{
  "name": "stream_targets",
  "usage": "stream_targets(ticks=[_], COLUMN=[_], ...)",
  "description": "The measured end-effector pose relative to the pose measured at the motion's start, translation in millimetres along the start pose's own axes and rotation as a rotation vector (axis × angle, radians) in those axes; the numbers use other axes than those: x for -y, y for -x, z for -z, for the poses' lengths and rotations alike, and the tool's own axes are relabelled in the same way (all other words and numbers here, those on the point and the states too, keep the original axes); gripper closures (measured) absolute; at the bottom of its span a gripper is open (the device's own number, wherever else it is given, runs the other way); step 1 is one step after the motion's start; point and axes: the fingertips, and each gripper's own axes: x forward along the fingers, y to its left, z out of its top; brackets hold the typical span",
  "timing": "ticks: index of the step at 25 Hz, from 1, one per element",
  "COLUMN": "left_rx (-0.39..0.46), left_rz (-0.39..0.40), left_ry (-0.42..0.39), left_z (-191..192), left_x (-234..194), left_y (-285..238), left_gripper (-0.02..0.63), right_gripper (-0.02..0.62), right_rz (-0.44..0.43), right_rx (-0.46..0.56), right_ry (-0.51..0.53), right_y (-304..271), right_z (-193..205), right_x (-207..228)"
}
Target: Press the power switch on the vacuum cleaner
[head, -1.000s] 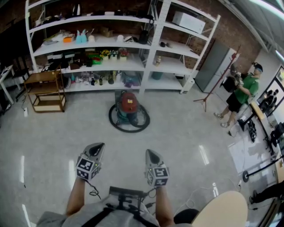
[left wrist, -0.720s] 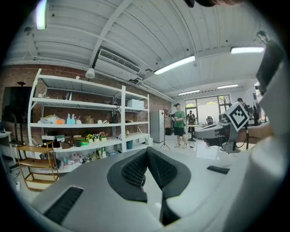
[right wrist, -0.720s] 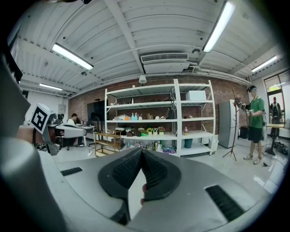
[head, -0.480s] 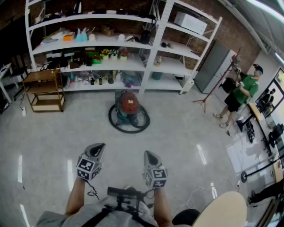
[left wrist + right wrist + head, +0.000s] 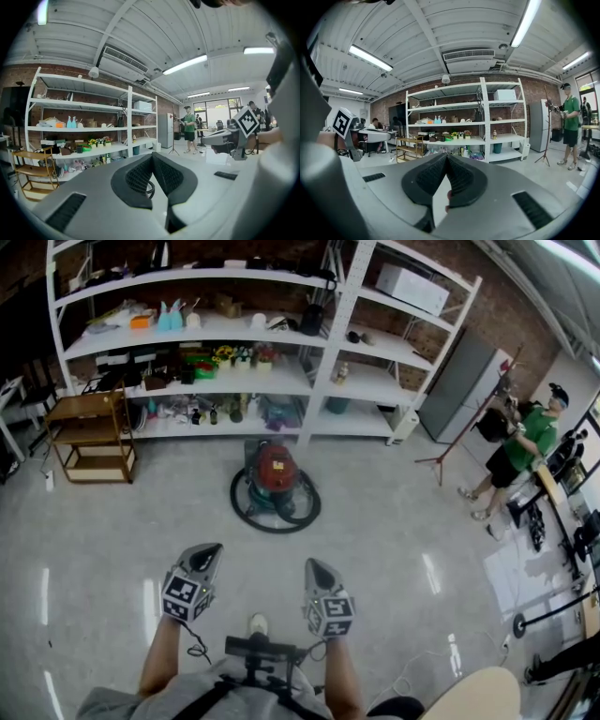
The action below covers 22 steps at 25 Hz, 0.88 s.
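Both grippers idle; vacuum cleaner stands well ahead on the floor.
Left gripper at 7 o'clock, right gripper at 5, both jaws closed, empty; vacuum cleaner at 12, upright, hose coiled round it, lid label unreadable.

No legible text, pale label on the red vacuum cleaner too small to read, print on shelf goods blurred

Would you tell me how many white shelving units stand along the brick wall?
2: the wide shelving unit at left and the narrow shelving unit at right, both behind the vacuum cleaner.
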Motion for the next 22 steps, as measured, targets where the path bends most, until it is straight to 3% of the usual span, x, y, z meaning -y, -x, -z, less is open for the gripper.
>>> stream_targets(ticks=[14, 22], left_rx=[0.000, -0.012], left_rz=[-0.052, -0.082], left_ry=[-0.002, -0.009], left_z=[-40.1, -50.7], left_x=[-51.4, -72.3], left_y=[-141.0, -175.5], left_gripper=[0.600, 0.600], right_gripper=[0.583, 0.583], right_rz=[-0.070, -0.099], right_rx=[0.001, -0.005], right_ry=[0.011, 0.001], right_y=[-128.7, -169.4], right_z=[-42.1, -53.1], right_x=[95.0, 116.7])
